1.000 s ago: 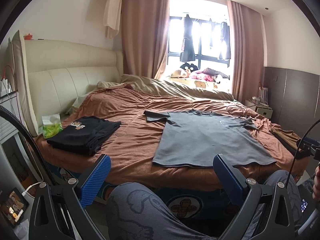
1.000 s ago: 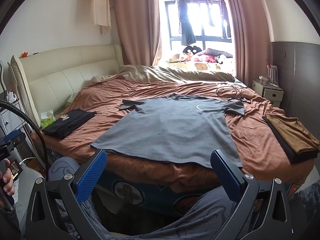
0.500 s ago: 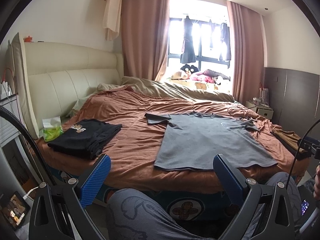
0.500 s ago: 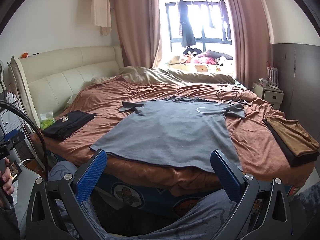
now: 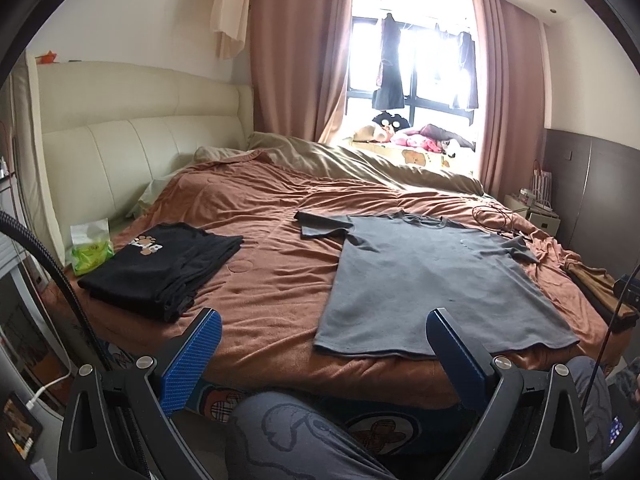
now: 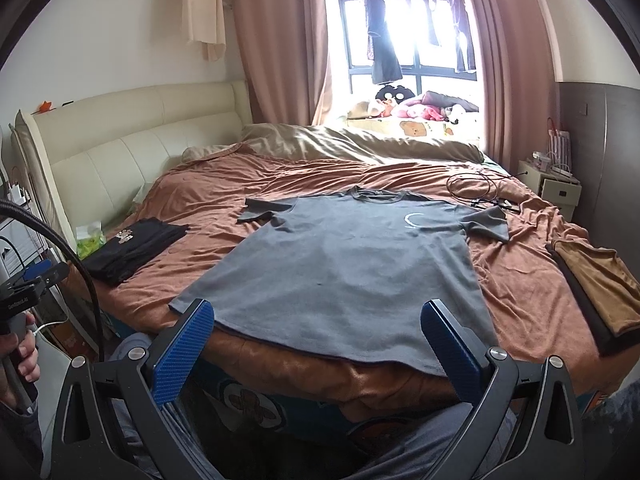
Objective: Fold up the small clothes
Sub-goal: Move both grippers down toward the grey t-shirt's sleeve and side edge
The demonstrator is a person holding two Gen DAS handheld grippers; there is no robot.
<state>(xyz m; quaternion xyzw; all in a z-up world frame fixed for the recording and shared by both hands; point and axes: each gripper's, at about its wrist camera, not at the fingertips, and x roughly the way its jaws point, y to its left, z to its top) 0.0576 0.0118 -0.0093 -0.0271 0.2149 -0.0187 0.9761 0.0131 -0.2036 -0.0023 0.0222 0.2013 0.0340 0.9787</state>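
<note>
Left tool [image 5: 322, 344] nearer bed [image 5: 272, 280], spread, empty.

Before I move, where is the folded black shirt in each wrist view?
Left wrist: black shirt lies left of centre, near the bed's front edge, beside the green packet.
Right wrist: black shirt sits at far left, smaller, by the headboard side.
Shared landmark: the grey T-shirt spread flat, to its right in both views.
</note>
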